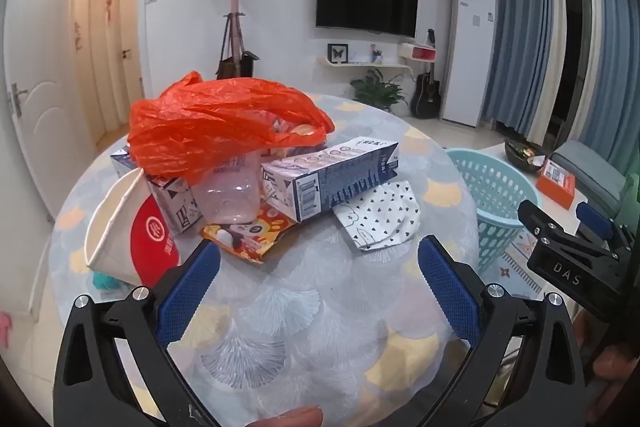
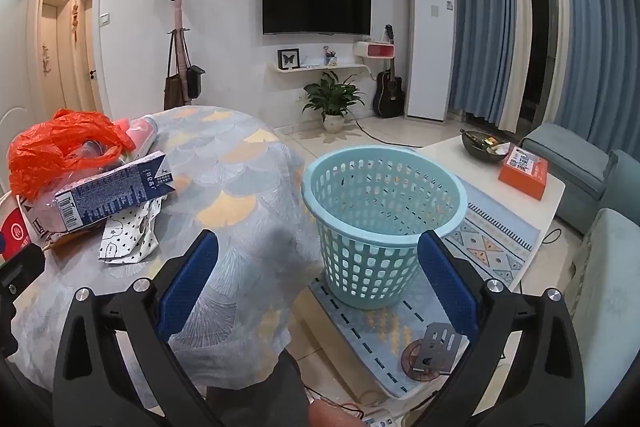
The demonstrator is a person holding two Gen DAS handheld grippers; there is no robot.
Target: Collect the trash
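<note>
Orange plastic bag tops a trash pile with a milk carton on the bench. Left gripper and right gripper both gape, empty; a basket stands beside the bench.

Both the left gripper and right gripper have black frames, silver screws and blue textured jaws.

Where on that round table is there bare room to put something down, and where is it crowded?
The near half of the table is bare, from the spotted face mask and snack wrapper to the near edge. So is the side toward the basket. The far left is crowded: orange bag, milk carton, paper cup.
</note>
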